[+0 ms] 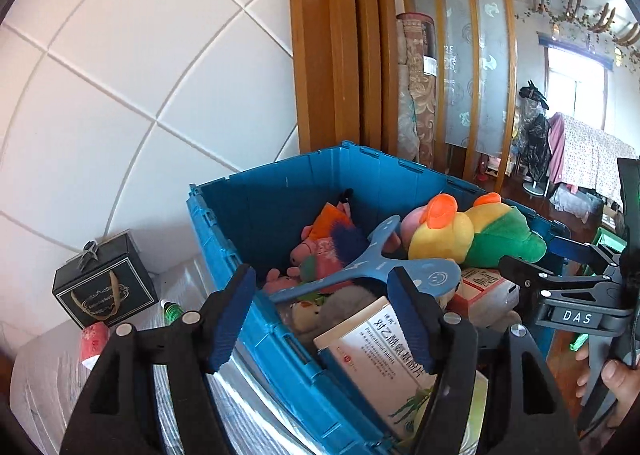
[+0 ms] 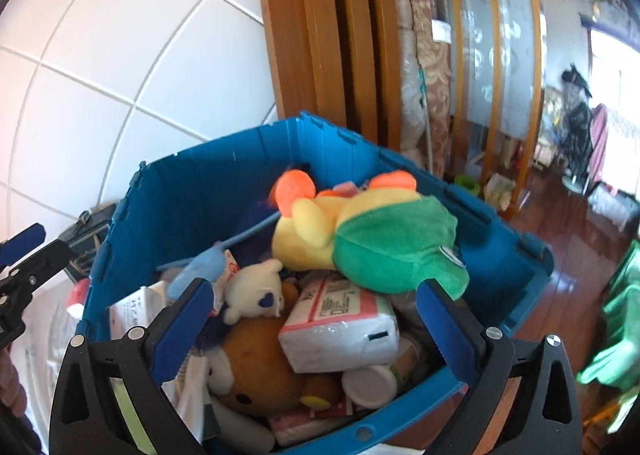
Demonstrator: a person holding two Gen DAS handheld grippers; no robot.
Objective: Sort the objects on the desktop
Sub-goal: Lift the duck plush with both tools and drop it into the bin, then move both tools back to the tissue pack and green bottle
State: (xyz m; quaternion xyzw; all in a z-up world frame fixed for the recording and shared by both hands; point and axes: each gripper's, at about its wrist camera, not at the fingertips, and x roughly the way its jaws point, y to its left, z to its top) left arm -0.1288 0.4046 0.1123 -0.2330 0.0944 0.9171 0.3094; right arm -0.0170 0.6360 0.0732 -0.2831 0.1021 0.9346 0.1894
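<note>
A blue plastic crate stands full of objects: a yellow and green plush on top, a blue three-armed flat toy, a white medicine box, a pink tissue pack, a brown bear plush, a small white plush and a white cap. My left gripper is open and empty over the crate's left rim. My right gripper is open and empty over the crate's near side, above the tissue pack.
A black gift box, a small green-capped bottle and a pink packet lie on the silver-covered table left of the crate. A white tiled wall and wooden door frame stand behind. Wooden floor lies at right.
</note>
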